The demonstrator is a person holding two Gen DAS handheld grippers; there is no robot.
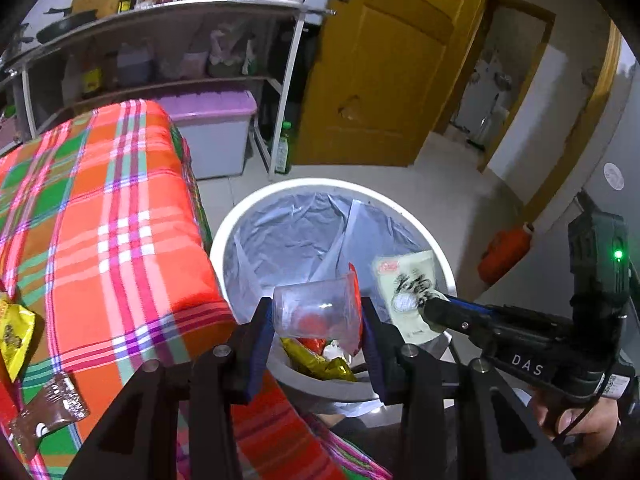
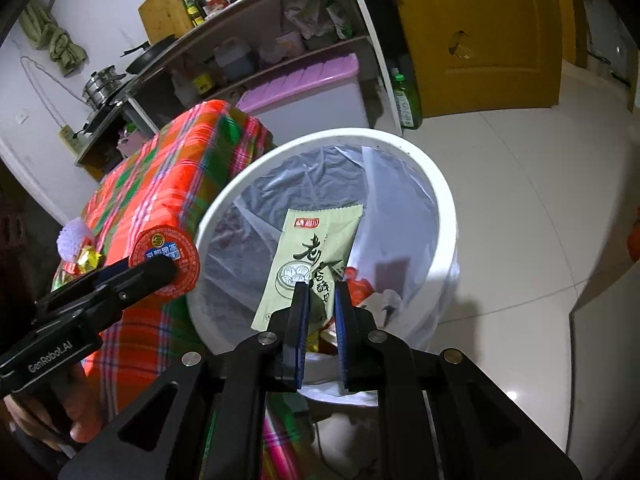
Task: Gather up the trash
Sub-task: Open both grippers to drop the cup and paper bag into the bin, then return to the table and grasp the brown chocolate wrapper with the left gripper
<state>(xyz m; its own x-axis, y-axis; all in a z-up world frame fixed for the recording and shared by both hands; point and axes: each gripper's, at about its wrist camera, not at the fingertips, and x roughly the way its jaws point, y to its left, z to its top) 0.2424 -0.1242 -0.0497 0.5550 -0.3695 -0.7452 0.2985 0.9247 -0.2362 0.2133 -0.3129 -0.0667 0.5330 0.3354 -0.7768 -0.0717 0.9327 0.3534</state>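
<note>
A white trash bin (image 1: pixel 436 258) with a clear liner stands on the floor beside the table; it also shows in the right wrist view (image 2: pixel 444 184). My left gripper (image 1: pixel 318 316) is shut on a clear plastic cup with a red lid (image 1: pixel 316 308), held over the bin; the red lid (image 2: pixel 168 264) shows in the right wrist view. My right gripper (image 2: pixel 322 296) is shut on a pale green food packet (image 2: pixel 312 256) above the bin; the packet also shows in the left wrist view (image 1: pixel 408 288). Red and gold wrappers (image 1: pixel 320 356) lie in the bin.
The table carries an orange plaid cloth (image 1: pixel 100 208). On it lie a yellow wrapper (image 1: pixel 14 332) and a brown wrapper (image 1: pixel 48 412). A metal shelf rack (image 1: pixel 168 52), a purple-lidded box (image 1: pixel 216 128) and a yellow door (image 1: pixel 380 68) stand behind.
</note>
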